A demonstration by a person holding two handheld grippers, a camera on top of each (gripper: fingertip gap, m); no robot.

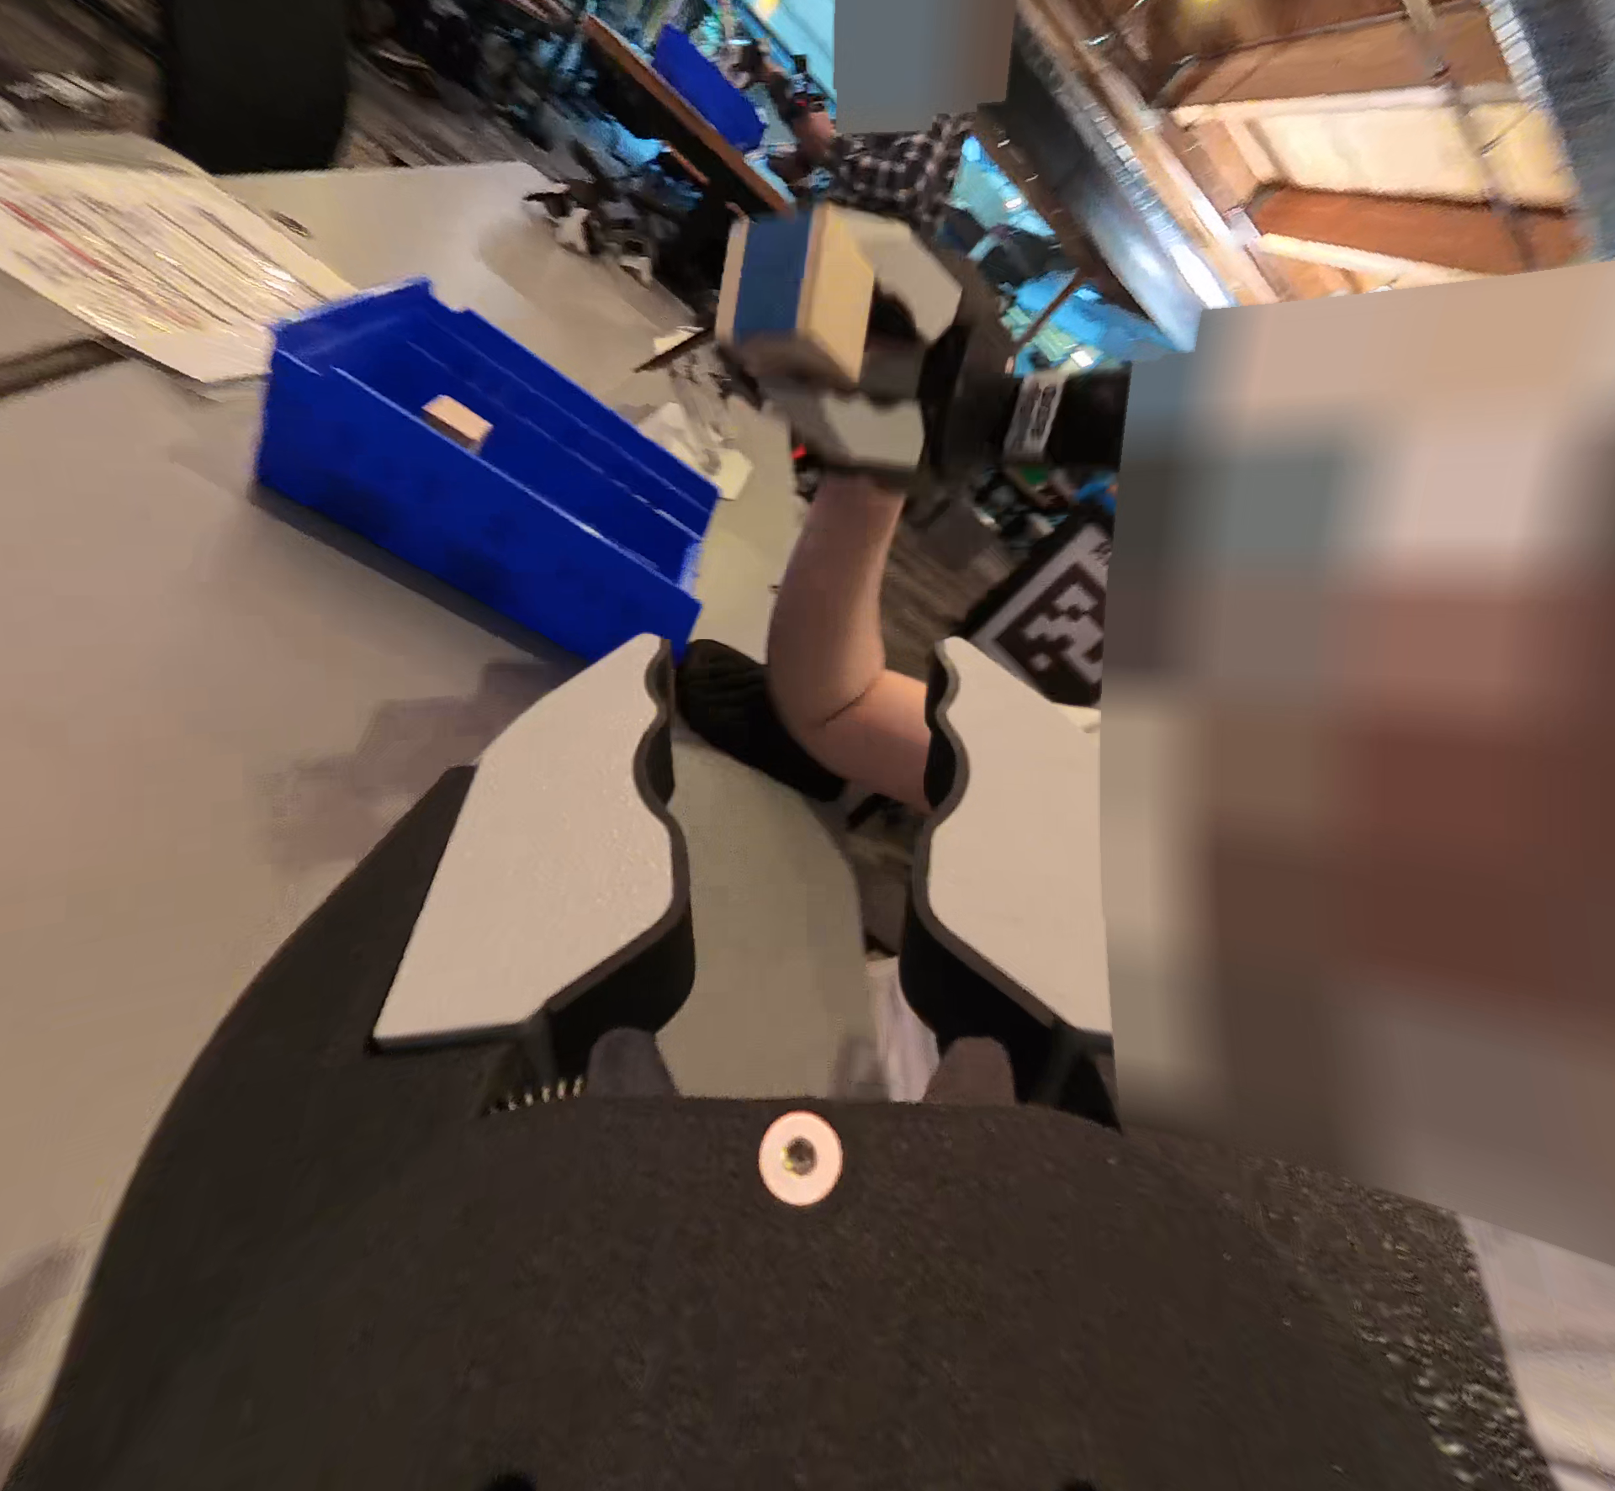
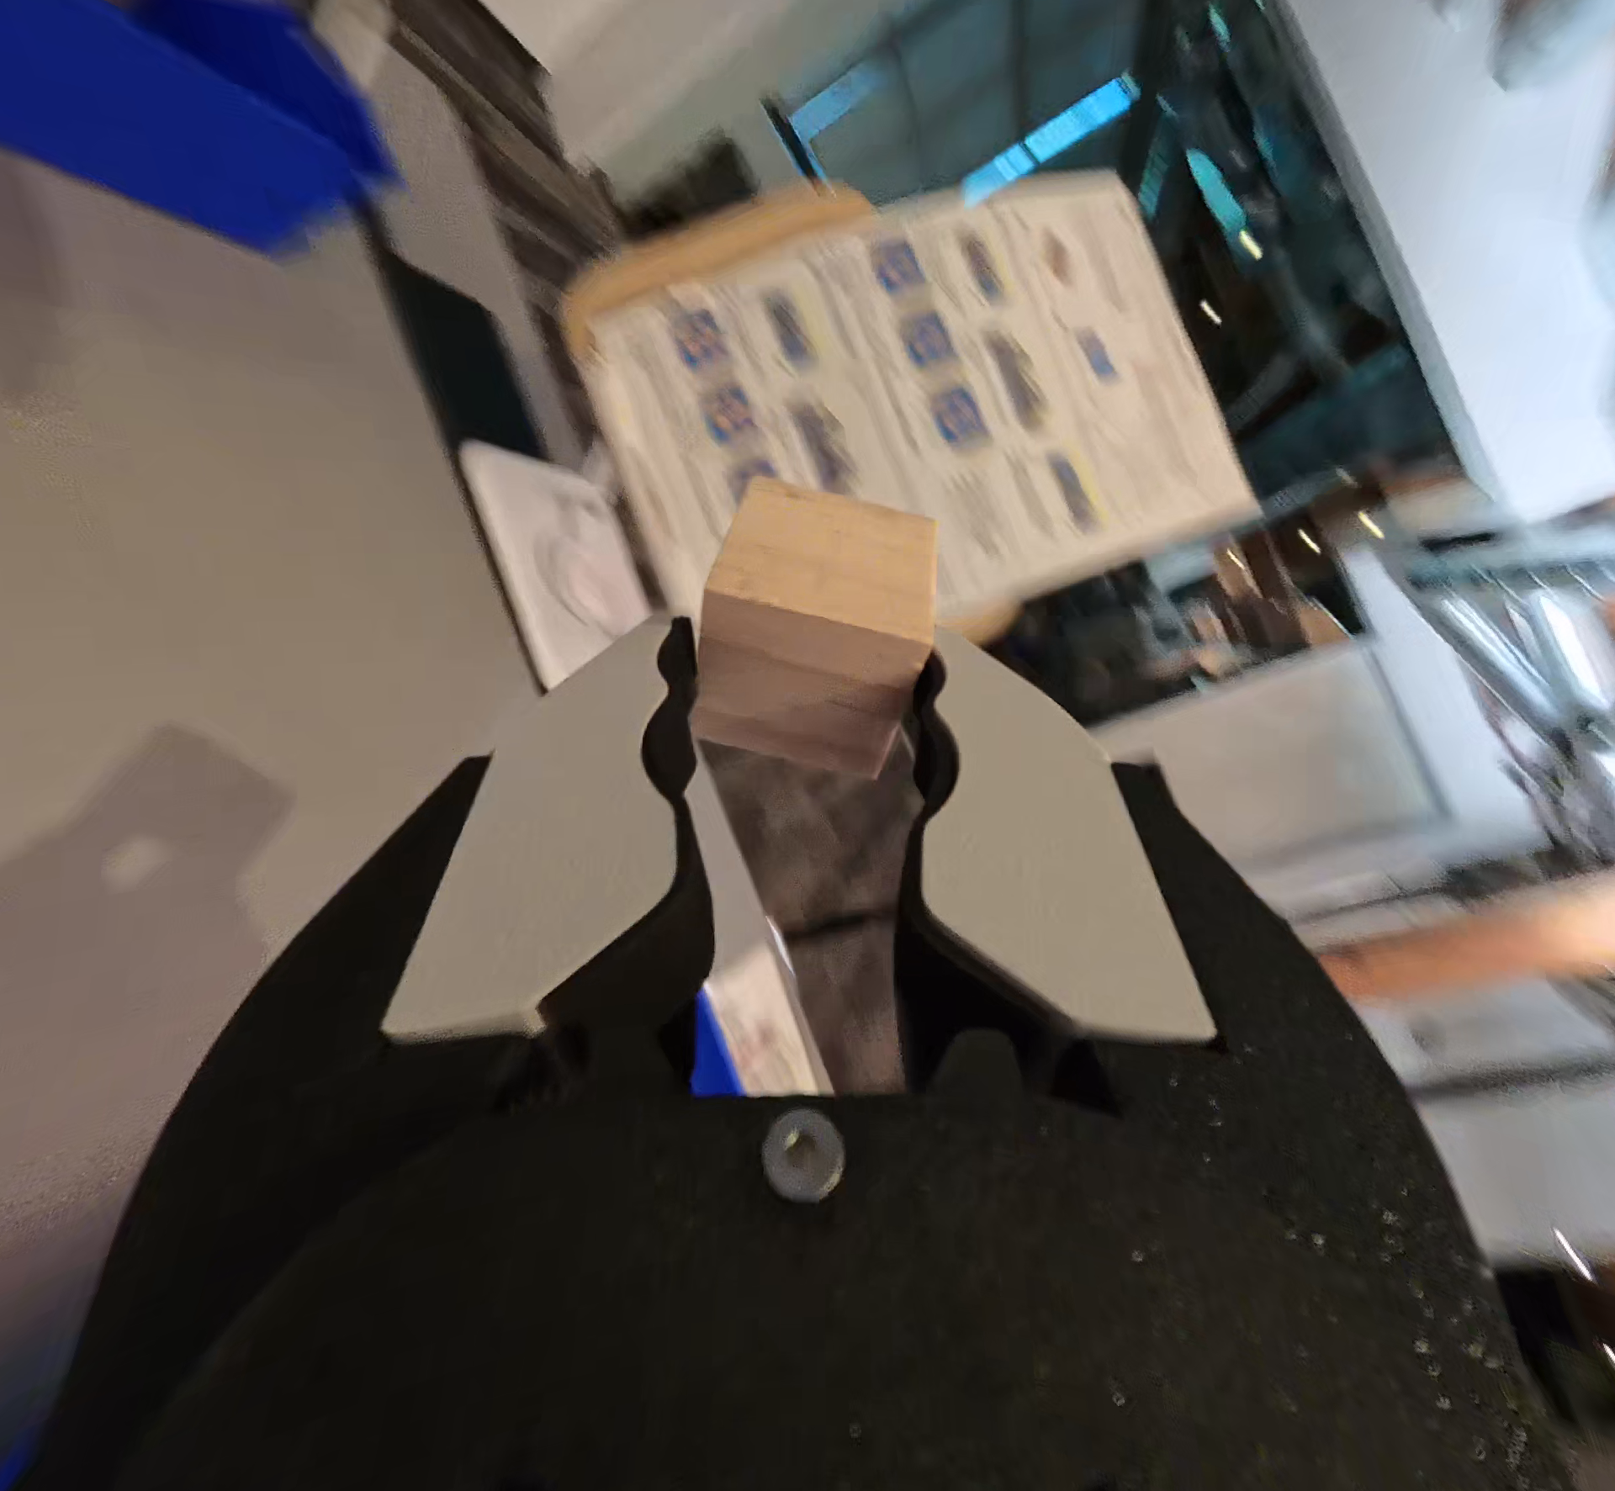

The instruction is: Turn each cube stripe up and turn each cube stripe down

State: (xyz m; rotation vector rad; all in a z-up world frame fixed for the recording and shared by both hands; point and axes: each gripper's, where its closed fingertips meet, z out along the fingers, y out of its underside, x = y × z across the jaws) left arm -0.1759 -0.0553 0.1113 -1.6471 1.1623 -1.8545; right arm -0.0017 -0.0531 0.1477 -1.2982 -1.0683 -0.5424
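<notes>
My right gripper is shut on a wooden cube and holds it in the air. In the left wrist view the same cube shows a blue stripe on the face turned toward the left gripper, held up high by the right gripper. My left gripper is open and empty, below and nearer than the held cube. A second wooden cube lies inside a blue bin on the grey table, plain wood side up.
A printed sheet lies on the table beyond the bin. A person's forearm reaches up under the right gripper. A board with printed pictures stands behind the cube in the right wrist view. The blue bin's corner shows at upper left there.
</notes>
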